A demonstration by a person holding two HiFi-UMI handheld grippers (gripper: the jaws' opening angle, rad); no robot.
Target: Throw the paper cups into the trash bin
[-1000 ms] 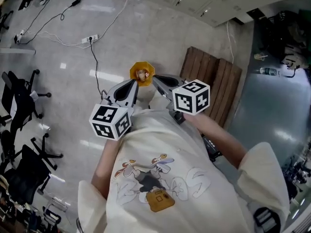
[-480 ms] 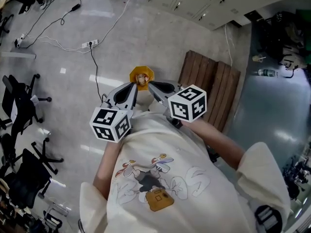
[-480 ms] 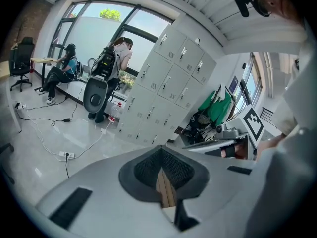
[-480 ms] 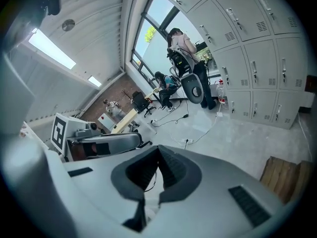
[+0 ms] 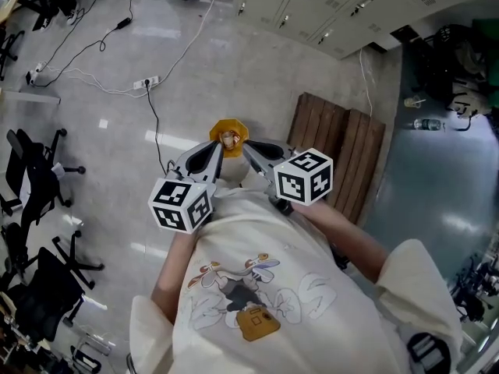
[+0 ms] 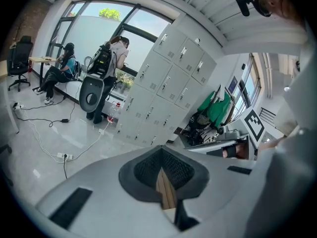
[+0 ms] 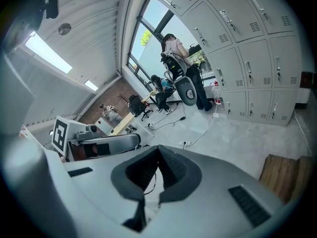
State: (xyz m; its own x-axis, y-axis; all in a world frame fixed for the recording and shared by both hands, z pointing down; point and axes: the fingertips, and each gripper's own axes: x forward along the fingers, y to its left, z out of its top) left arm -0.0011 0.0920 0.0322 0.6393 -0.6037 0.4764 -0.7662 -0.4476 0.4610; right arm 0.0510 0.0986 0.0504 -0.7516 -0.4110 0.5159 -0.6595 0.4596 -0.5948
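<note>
Left gripper (image 5: 215, 146): fingers pressed together, empty. At centre frame, just beyond both tips, a yellow container (image 5: 228, 135), probably the bin. Right gripper (image 5: 245, 145): fingers likewise together, empty. No paper cup shows; locate one before spreading fingers.

The person wears a cream short-sleeved T-shirt (image 5: 327, 318) with a cartoon print (image 5: 242, 287) in grey, orange and mustard on the chest. The grey plastic left gripper (image 5: 221, 142) and right gripper (image 5: 244, 145) have black ribbed pads (image 6: 147, 168), and each carries a white cube (image 5: 181, 205) bearing black square markers.
</note>
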